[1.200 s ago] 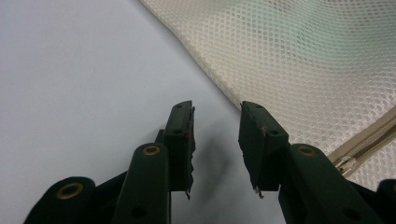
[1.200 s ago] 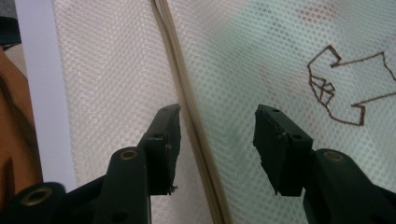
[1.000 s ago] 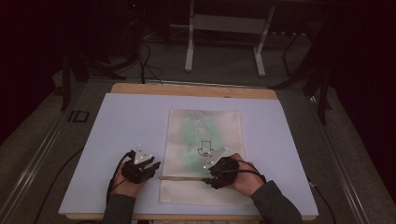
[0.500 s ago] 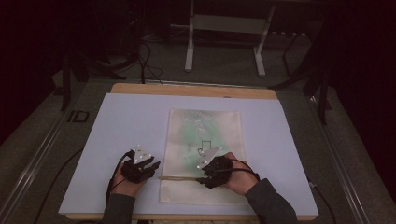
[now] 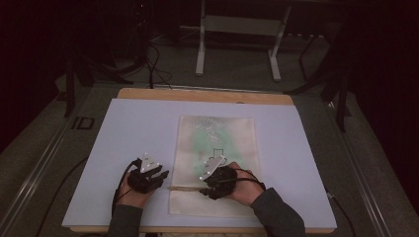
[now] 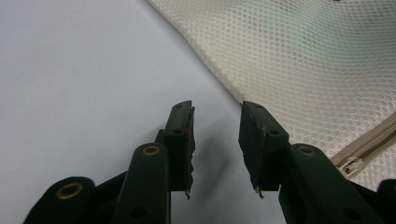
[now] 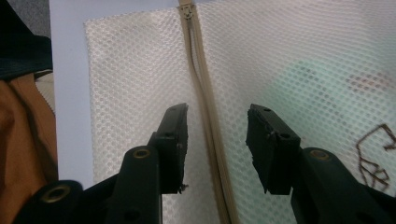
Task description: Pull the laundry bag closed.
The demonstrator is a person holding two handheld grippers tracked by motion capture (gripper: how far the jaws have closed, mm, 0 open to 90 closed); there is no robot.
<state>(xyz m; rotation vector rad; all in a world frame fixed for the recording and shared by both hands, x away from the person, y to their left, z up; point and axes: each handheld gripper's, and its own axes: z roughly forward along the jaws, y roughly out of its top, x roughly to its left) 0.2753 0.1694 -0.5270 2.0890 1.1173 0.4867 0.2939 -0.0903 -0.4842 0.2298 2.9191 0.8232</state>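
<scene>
A white mesh bag (image 5: 232, 197) lies flat on the pale table top (image 5: 123, 133), with a green cloth (image 5: 217, 136) showing through it. A beige zipper (image 5: 185, 188) runs across its near part. My right gripper (image 5: 202, 188) points left along this zipper. In the right gripper view the zipper (image 7: 205, 107) passes between the jaws of the right gripper (image 7: 217, 114). The jaws have just been closing, but the pads stand clear of it, so it is open. My left gripper (image 5: 163, 176) rests beside the bag's left edge, and in its own view the left gripper (image 6: 215, 112) is open over bare table.
The zipper's end piece (image 7: 186, 10) sits at the bag's left edge, near the left gripper. A wooden strip (image 5: 197, 94) borders the table's far side. Beyond it a metal stand (image 5: 237, 44) and cables (image 5: 153, 69) lie on the dark floor.
The right hand has slid left along the zipper toward the left gripper, and its jaws look narrower. The left hand has stayed put.
</scene>
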